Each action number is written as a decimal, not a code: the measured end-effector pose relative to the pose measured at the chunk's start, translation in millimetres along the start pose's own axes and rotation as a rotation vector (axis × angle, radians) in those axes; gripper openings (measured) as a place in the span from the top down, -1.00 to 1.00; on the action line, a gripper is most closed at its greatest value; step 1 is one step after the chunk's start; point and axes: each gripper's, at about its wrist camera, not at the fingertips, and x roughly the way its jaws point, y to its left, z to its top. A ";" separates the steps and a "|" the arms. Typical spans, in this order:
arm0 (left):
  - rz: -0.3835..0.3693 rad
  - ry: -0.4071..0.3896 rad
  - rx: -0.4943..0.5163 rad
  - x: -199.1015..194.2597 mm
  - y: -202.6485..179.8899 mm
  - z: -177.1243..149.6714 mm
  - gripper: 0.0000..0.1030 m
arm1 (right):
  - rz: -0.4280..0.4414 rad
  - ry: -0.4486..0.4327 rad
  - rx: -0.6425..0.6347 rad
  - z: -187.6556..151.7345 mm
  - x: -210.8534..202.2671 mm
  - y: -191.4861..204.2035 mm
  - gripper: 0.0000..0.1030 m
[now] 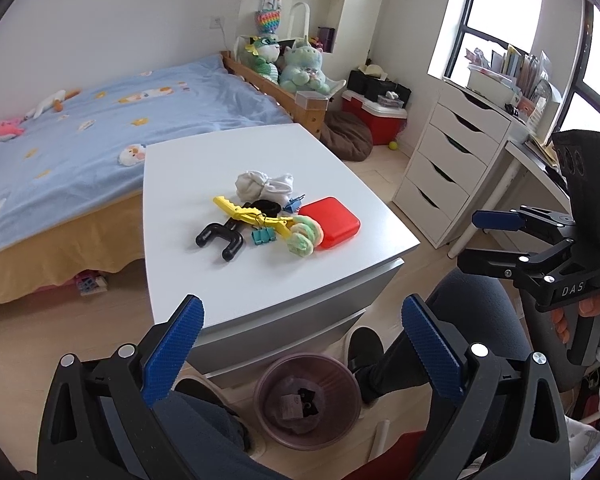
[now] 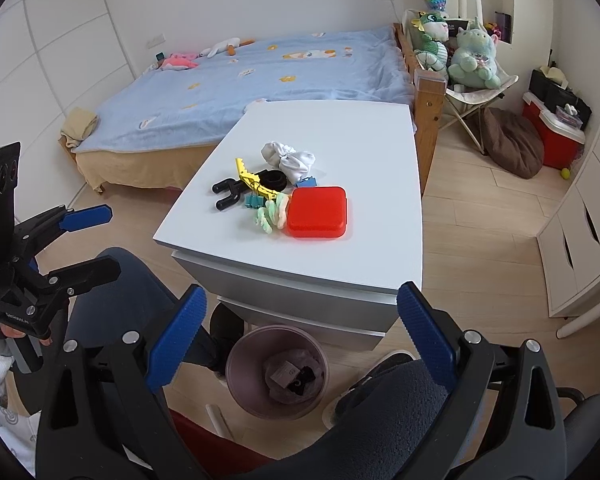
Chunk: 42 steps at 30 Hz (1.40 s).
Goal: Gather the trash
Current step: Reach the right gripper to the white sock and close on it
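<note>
Left gripper (image 1: 300,344) and right gripper (image 2: 300,336) both empty, jaws spread wide. Directly below them, on the floor: mauve round trash bin (image 2: 277,372), bagged, holding grey scraps. Ahead, white table (image 2: 360,248) carries a clutter: crumpled white sock (image 2: 288,157), yellow clip (image 1: 252,211), red box (image 2: 318,212).

tabletop (image 1: 260,280): plain white
box (image 1: 331,222): bright red
clip (image 1: 252,212): yellow
binder clips (image 1: 263,235): teal
scrunchie (image 1: 305,235): pastel green, pink and yellow
cloth (image 1: 265,185): white
U-shaped piece (image 1: 219,238): glossy black
bin (image 1: 307,400): dusty mauve
bed cover (image 1: 120,120): light blue with small yellow and white cartoon patches
left claw (image 1: 302,354): black frame, blue ribbed pads
right claw (image 2: 302,346): black frame, blue ribbed pads
</note>
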 end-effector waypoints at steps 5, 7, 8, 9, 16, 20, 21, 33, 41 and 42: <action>0.010 -0.006 -0.008 1.3 5.7 5.1 -0.85 | 0.007 -0.006 -0.017 11.3 2.9 1.8 -0.84; 0.016 -0.011 -0.009 1.6 8.2 8.4 -0.85 | 0.013 -0.009 -0.025 19.4 4.8 2.0 -0.84; 0.019 -0.014 -0.010 2.0 9.8 10.2 -0.85 | 0.019 -0.011 -0.029 23.9 5.9 2.0 -0.84; 0.021 -0.016 -0.011 2.5 11.3 11.7 -0.85 | 0.024 -0.012 -0.033 28.3 7.2 2.0 -0.84; 0.026 -0.027 -0.018 7.0 19.2 22.2 -0.85 | 0.036 0.004 -0.106 65.0 30.5 5.1 -0.84; 0.019 -0.027 -0.031 9.6 21.8 24.4 -0.85 | 0.036 0.022 -0.147 86.3 49.4 5.6 -0.84; 0.018 -0.026 -0.033 10.1 22.2 24.1 -0.85 | 0.036 0.027 -0.157 92.0 54.6 5.4 -0.84; 0.027 -0.028 -0.058 9.1 31.6 22.6 -0.85 | 0.074 0.135 -0.258 154.2 128.2 13.2 -0.84; 0.037 -0.031 -0.081 6.9 40.6 19.9 -0.85 | 0.095 0.246 -0.333 172.0 180.1 24.6 -0.83; 0.039 -0.031 -0.084 6.6 41.4 19.8 -0.85 | 0.097 0.260 -0.336 172.5 186.2 24.5 -0.79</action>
